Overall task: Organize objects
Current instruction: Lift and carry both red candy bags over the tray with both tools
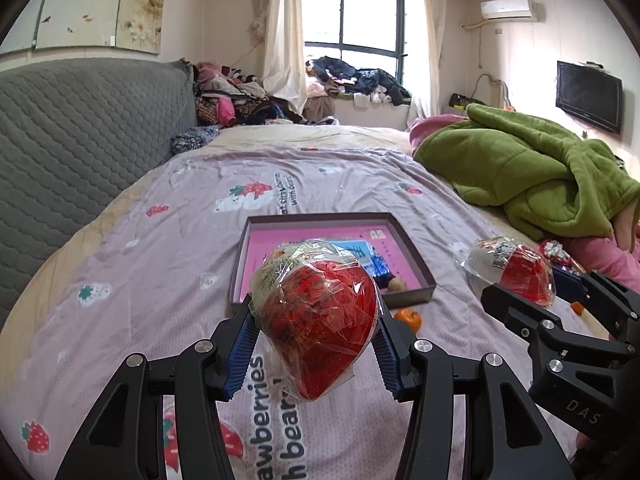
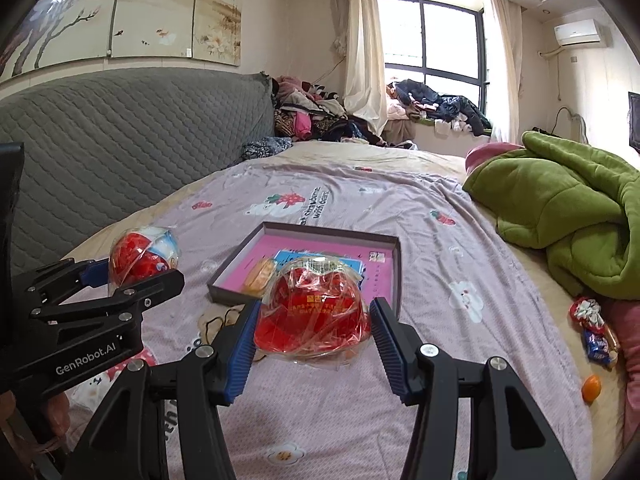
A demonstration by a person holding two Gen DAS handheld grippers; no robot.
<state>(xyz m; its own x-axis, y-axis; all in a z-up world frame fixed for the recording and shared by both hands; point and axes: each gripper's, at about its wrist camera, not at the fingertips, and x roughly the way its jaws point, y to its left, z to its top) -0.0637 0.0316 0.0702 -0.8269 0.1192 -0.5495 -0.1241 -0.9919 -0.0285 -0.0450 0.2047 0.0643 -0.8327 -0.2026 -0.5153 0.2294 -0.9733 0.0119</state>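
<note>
In the left wrist view my left gripper [image 1: 316,316] is shut on a red sweet pack wrapped in clear film [image 1: 328,312], held above the bedspread. Just beyond it lies a shallow box with a pink floor [image 1: 416,264], holding a blue packet and a small brown nut [image 1: 396,284]. My right gripper [image 1: 536,284] at the right edge grips a second red wrapped pack [image 1: 516,272]. The right wrist view shows that right gripper [image 2: 316,308] shut on its red pack [image 2: 316,316] in front of the box [image 2: 398,272]. The left gripper [image 2: 136,270] with its pack [image 2: 140,256] is at the left.
A tangerine [image 1: 408,318] lies by the box's near corner. More wrapped sweets [image 2: 592,328] and a small orange [image 2: 591,386] lie at the right, below a green blanket [image 2: 568,216]. A grey quilted headboard [image 1: 80,140] bounds the left. Clothes are piled at the far end.
</note>
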